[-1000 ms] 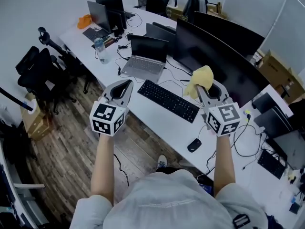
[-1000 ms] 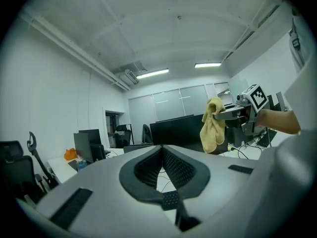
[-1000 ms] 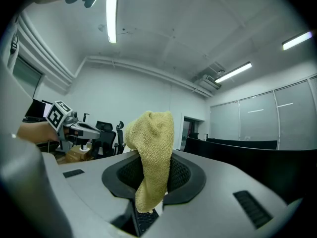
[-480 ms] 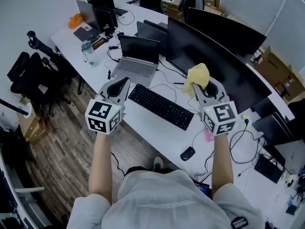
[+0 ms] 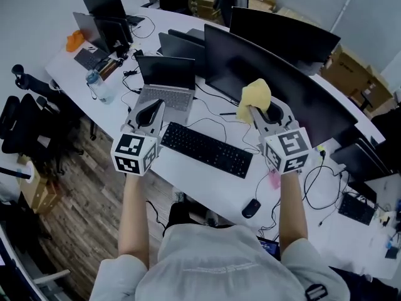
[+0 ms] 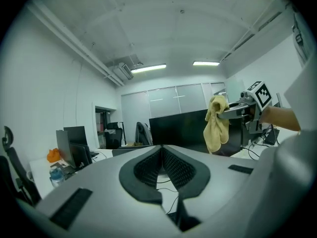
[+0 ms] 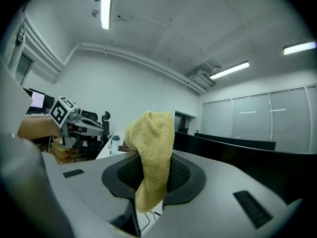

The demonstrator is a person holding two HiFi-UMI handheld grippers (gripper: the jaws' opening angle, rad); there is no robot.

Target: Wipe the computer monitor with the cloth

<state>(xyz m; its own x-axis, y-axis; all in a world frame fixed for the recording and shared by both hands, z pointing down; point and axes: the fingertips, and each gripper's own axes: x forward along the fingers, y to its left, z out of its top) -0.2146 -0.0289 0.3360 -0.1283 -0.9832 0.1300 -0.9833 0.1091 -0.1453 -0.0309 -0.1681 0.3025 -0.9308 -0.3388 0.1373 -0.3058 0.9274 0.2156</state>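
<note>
1. Your right gripper (image 5: 258, 113) is clamped on the yellow cloth (image 5: 255, 96), which bunches above the jaws and droops between them.
2. You hold that cloth in the air in front of the wide dark monitor (image 5: 294, 99), which stands toward the far edge of the white desk (image 5: 202, 180). Whether the cloth touches the screen cannot be told.
3. Your left gripper (image 5: 152, 110) has its jaws pressed together with nothing between them, raised by the left end of the black keyboard (image 5: 205, 149).
4. A mouse (image 5: 250, 208) lies at the desk's near edge, right of the keyboard.
</note>
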